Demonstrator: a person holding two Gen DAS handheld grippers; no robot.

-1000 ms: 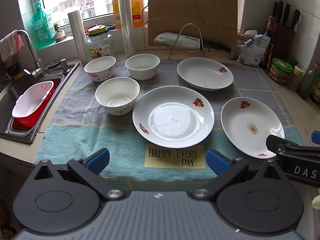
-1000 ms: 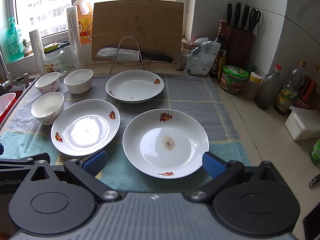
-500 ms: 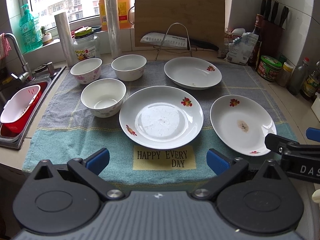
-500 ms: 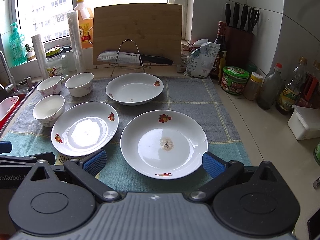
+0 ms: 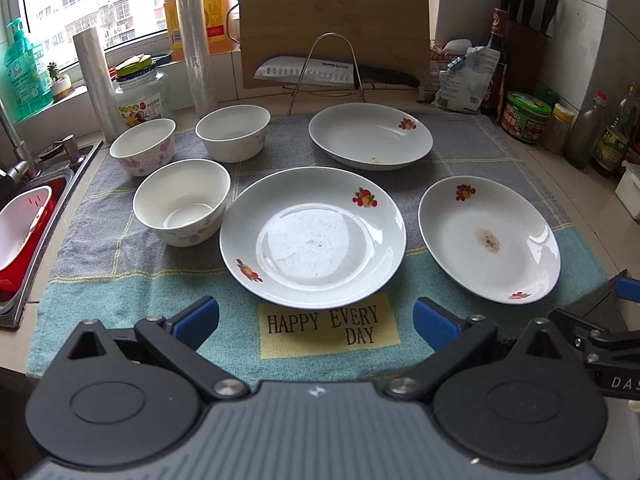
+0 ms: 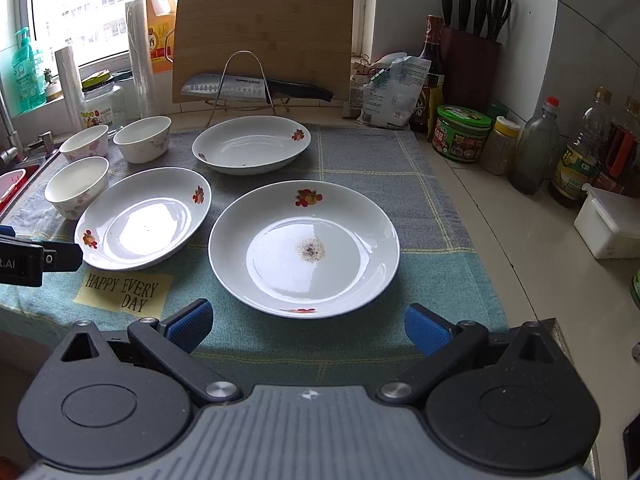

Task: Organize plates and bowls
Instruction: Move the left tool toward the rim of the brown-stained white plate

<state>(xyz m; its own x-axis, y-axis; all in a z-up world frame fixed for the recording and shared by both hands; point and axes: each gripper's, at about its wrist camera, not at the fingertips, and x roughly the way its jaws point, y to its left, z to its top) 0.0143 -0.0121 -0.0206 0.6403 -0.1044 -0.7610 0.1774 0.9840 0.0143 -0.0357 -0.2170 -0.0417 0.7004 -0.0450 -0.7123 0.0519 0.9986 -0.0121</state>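
Both hand-held grippers hovered at the near edge of the bench, empty. The left hand-held gripper (image 5: 316,320) had its jaws spread wide before the middle plate (image 5: 313,236); the right hand-held gripper (image 6: 308,326) was likewise spread before the right plate (image 6: 304,248), which bore a brown stain at its centre.

A towel (image 5: 120,272) covered the bench, grey at the far part and teal at the near, with a yellow patch (image 5: 328,326) just beyond the left gripper's jaws. The middle plate's near rim overlapped that patch. The far plate (image 5: 371,136) lay apart from the other two, with bare towel between them. Three bowls stood left of the plates: the near bowl (image 5: 182,202) just beside the middle plate's left rim, the pink-flowered bowl (image 5: 143,147) and the plain bowl (image 5: 233,133) beyond it, close together.

The towel's near strip was free on both sides of the patch. To the left, a sink (image 5: 24,240) held a red-and-white basket. At the far wall a cutting board (image 5: 334,20) leaned behind a knife (image 5: 332,74) on a wire stand. Jars and bottles (image 6: 536,152) lined the right side by a tiled wall.
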